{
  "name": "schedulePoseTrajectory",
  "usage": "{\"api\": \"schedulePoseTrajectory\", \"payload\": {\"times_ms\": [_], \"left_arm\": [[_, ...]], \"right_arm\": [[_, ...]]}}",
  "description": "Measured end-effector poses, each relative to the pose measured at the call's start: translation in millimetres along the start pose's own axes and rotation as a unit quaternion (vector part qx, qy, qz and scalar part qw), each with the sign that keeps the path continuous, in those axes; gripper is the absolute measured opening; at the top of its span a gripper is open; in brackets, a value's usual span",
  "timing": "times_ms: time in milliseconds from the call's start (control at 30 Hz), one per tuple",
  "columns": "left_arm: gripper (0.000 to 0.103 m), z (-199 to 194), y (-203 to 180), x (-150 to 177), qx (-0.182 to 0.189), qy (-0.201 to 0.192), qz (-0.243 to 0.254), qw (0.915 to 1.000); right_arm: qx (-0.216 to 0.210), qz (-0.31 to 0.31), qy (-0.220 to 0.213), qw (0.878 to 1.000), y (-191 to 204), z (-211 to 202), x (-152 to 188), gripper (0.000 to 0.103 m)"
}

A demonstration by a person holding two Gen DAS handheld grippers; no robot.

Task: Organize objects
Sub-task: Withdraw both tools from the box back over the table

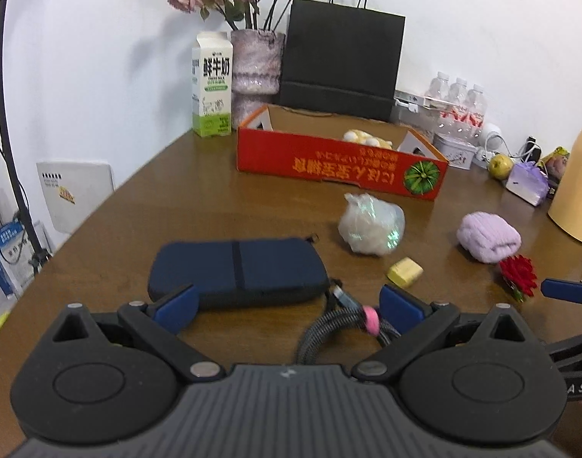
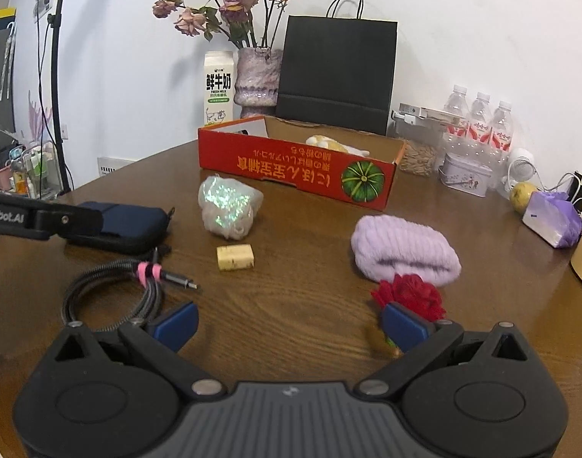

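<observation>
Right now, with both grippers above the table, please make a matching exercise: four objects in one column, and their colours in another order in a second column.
Objects:
1. zip case
2. knitted hat
3. artificial rose
4. small block

Colours:
A. red
B. pale yellow
C. dark blue
D. lilac

Pairs: 1-C, 2-D, 3-A, 4-B
</observation>
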State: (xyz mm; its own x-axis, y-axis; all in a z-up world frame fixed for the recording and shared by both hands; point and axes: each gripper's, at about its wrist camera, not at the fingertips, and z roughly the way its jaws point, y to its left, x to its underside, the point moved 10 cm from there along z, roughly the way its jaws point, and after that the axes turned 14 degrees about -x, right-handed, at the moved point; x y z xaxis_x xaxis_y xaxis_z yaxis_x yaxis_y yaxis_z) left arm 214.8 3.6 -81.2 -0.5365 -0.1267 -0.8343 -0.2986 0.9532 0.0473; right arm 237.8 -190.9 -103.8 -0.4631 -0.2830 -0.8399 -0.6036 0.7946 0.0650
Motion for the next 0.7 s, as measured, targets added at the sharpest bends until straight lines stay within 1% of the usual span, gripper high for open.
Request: {"api": "schedulePoseTrajectory", "payload": {"times_ms": [167, 300, 367, 467, 633, 667, 700], "left_arm": [[0.103, -3.1, -15.6, 15.8, 0.010, 0.015, 0.015, 0.9997], [0.103, -5.4, -28.8, 22.2, 0.018, 0.016, 0.022, 0.9995], [0.103, -5.2, -35.2, 24.9, 0.016, 0.017, 0.030, 0.9993], [0.103, 0.7, -44.0, 32.5, 0.011, 0.033, 0.050, 0.9981], [0.103, 9.3, -51.5, 44.1, 0.009, 0.052, 0.056, 0.9970], [0.103, 12.2, -52.6, 47.0, 0.006, 0.058, 0.060, 0.9965], [0.103, 14.6, -53.2, 49.4, -0.003, 0.055, 0.067, 0.9963]], "right_arm": [[0.005, 0.002, -0.001, 1.000, -9.0, -9.1, 12.3, 0.103], [0.011, 0.008, -0.003, 1.000, -19.8, -17.0, 20.4, 0.103], [0.014, 0.011, -0.003, 1.000, -27.0, -20.2, 23.9, 0.103], [0.021, 0.018, -0.003, 1.000, -38.0, -23.4, 29.2, 0.103], [0.023, 0.034, -0.003, 0.999, -52.1, -26.9, 34.3, 0.103], [0.023, 0.032, -0.002, 0.999, -53.3, -27.5, 34.7, 0.103], [0.024, 0.032, 0.000, 0.999, -54.0, -27.5, 35.5, 0.103]]}}
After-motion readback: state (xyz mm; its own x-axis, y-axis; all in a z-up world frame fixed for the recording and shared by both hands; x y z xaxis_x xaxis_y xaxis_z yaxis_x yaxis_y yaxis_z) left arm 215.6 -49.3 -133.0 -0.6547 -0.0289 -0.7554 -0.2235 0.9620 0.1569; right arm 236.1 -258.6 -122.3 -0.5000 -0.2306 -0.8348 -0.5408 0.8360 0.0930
